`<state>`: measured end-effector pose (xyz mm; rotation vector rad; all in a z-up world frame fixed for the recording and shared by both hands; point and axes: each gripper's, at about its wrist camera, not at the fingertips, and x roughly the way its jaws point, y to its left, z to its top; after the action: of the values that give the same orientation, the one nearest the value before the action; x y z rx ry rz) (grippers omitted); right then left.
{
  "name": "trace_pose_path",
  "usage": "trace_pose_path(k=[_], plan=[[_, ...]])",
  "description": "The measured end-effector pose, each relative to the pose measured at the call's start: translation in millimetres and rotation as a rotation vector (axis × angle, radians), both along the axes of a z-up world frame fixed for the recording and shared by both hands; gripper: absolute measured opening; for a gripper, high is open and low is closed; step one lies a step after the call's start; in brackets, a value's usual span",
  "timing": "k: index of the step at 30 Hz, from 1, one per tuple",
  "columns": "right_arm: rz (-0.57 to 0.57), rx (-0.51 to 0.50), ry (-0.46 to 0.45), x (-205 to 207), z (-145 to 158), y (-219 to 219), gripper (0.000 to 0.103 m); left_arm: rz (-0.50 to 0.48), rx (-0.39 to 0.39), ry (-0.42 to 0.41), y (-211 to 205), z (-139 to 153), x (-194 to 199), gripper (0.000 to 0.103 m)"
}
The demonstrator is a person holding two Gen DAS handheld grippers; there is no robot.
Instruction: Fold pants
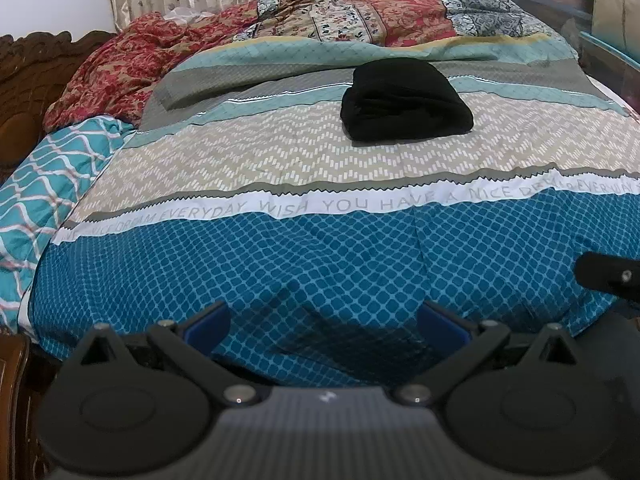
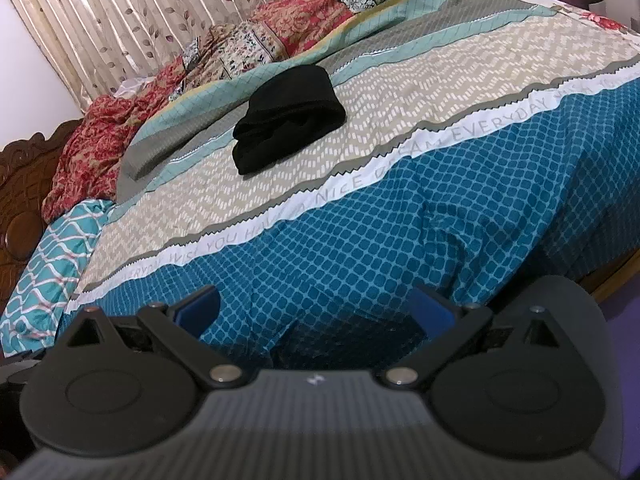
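Observation:
Black pants (image 1: 405, 100) lie folded into a compact bundle on the beige chevron band of the bed cover, far ahead of both grippers; they also show in the right wrist view (image 2: 288, 118). My left gripper (image 1: 322, 320) is open and empty, held low over the blue front edge of the bed. My right gripper (image 2: 316, 310) is open and empty, also at the bed's front edge, and part of it shows at the right of the left wrist view (image 1: 608, 276).
The patterned bed cover (image 1: 280, 160) spans the bed. A crumpled red floral quilt (image 1: 120, 68) and a teal pillow (image 1: 48, 184) lie at the left. A carved wooden headboard (image 1: 24, 80) stands far left, curtains (image 2: 140, 20) behind.

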<state>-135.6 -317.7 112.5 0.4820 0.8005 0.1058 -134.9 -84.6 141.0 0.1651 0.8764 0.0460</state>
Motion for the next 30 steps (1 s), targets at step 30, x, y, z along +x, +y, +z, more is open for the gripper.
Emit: trace_pose_path(k=[30], plan=[[-0.025, -0.032, -0.146, -12.7, 17.3, 15.4, 0.103, 0.092, 0.014, -0.086, 17.0, 9.8, -3.3, 0.103]])
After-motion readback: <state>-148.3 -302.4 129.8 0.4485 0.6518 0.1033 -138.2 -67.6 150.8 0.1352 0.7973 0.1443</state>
